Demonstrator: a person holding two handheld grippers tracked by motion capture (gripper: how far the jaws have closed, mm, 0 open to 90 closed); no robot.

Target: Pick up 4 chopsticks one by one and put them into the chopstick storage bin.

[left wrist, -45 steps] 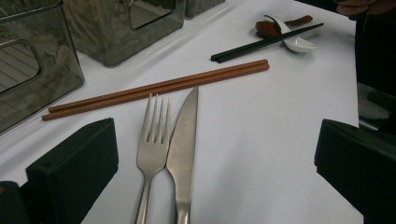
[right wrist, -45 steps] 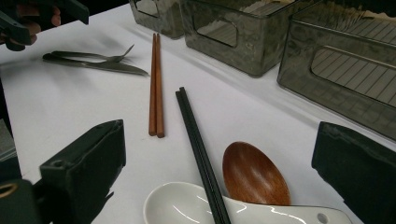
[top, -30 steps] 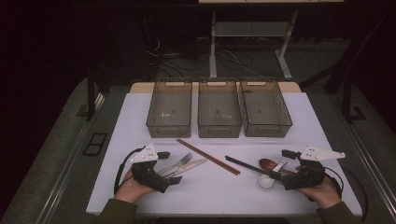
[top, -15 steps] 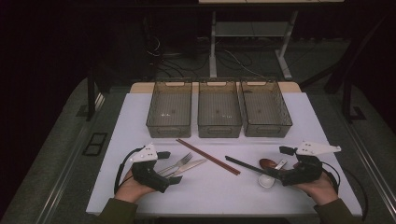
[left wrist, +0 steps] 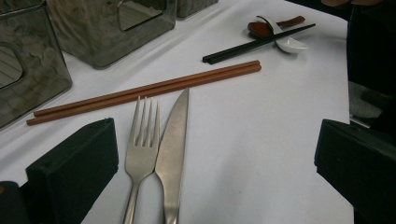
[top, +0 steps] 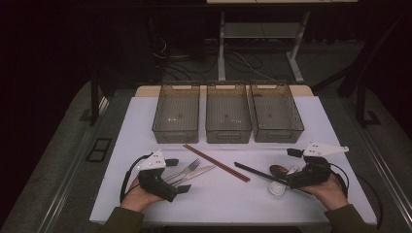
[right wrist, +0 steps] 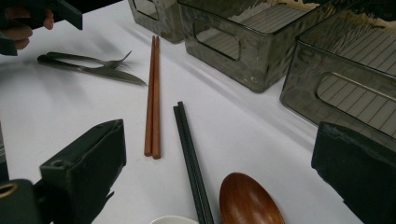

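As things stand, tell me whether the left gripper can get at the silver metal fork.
Probably yes: the left gripper is open, with the silver metal fork lying between its jaws beside the steel table knife, which crowds a clean pinch.

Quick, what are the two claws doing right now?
Left claw: open, holding nothing, fork and knife between its jaws.
Right claw: open, holding nothing.

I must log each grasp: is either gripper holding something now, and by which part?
Nothing is held. The left gripper and the right gripper are both open, with the cutlery lying free on the table.
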